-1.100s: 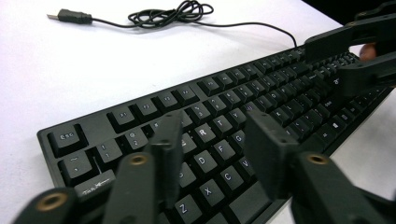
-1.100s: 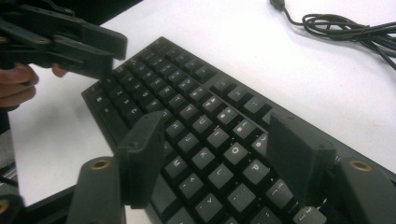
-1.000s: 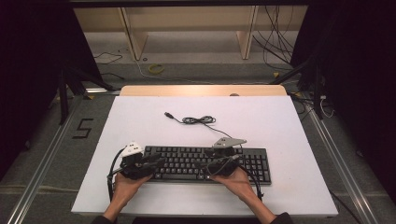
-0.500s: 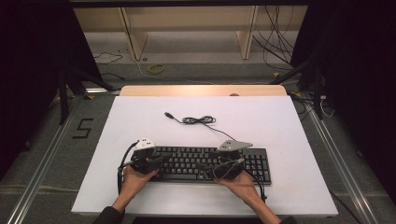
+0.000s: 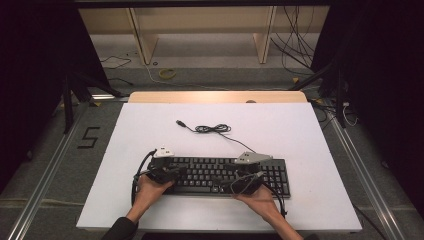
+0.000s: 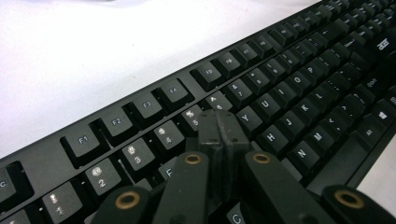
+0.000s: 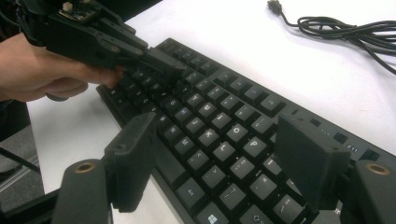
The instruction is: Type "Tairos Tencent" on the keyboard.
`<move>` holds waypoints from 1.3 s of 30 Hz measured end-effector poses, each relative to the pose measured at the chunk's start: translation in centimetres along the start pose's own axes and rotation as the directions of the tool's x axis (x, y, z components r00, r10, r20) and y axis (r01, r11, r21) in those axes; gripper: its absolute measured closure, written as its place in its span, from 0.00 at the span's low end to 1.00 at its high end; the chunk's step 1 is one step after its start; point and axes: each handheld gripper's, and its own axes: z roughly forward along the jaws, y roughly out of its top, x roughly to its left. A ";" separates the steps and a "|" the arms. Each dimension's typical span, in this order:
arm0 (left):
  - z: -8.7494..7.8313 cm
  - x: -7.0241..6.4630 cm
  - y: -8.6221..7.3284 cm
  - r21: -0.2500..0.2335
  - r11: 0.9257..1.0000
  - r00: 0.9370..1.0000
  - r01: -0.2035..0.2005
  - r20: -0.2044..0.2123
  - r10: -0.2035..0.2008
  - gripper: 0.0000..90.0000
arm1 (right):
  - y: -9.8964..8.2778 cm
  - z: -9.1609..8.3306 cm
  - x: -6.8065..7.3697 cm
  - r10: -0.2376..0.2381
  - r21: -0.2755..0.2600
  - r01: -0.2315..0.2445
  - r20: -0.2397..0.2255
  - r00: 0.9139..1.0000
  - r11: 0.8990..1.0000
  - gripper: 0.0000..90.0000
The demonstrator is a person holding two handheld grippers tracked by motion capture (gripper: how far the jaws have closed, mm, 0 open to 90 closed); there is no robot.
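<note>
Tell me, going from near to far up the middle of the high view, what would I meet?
Black keyboard → coiled black cable with its plug → bare wooden strip at the table's far edge → yellow ring on the floor → wooden shelf legs.

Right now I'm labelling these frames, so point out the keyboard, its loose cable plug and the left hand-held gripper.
keyboard [image 5: 215, 172]: high view, middle rows of keys.
cable plug [image 5: 179, 122]: high view, free end of the cable.
left hand-held gripper [image 6: 219, 129]: left gripper view, where the shut fingertips meet.
</note>
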 end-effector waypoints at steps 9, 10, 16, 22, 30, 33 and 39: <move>0.3 0.3 -0.2 0.023 1.000 1.000 0.006 -0.010 -0.006 0.99 | -0.1 0.1 0.1 -0.004 0.003 0.004 0.001 1.000 1.000 0.35; 0.3 0.3 -0.2 0.020 1.000 1.000 0.017 -0.008 -0.017 0.99 | -0.1 0.1 0.1 -0.002 0.004 0.002 0.002 1.000 1.000 0.35; 0.3 0.3 -0.2 0.025 1.000 1.000 0.014 -0.012 -0.013 0.99 | 0.0 0.1 0.0 -0.002 0.004 0.002 0.009 1.000 1.000 0.35; -0.3 0.5 -0.1 -0.006 0.999 0.999 0.036 0.009 -0.036 0.92 | 0.0 0.1 -0.2 0.002 0.001 -0.002 0.014 1.000 1.000 0.35; -2.2 1.0 0.1 -0.081 0.994 0.997 0.076 0.040 -0.073 0.80 | 0.1 0.4 -0.3 0.005 0.003 -0.005 0.028 1.000 1.000 0.38; -2.8 1.2 0.0 -0.099 0.991 0.995 0.091 0.054 -0.086 0.72 | 0.2 0.5 -0.4 0.005 0.002 -0.005 0.032 0.999 1.000 0.39; -3.3 1.1 -0.3 -0.116 0.988 0.993 0.099 0.072 -0.091 0.58 | 0.4 0.9 -0.5 0.012 0.006 -0.012 0.040 0.999 1.000 0.40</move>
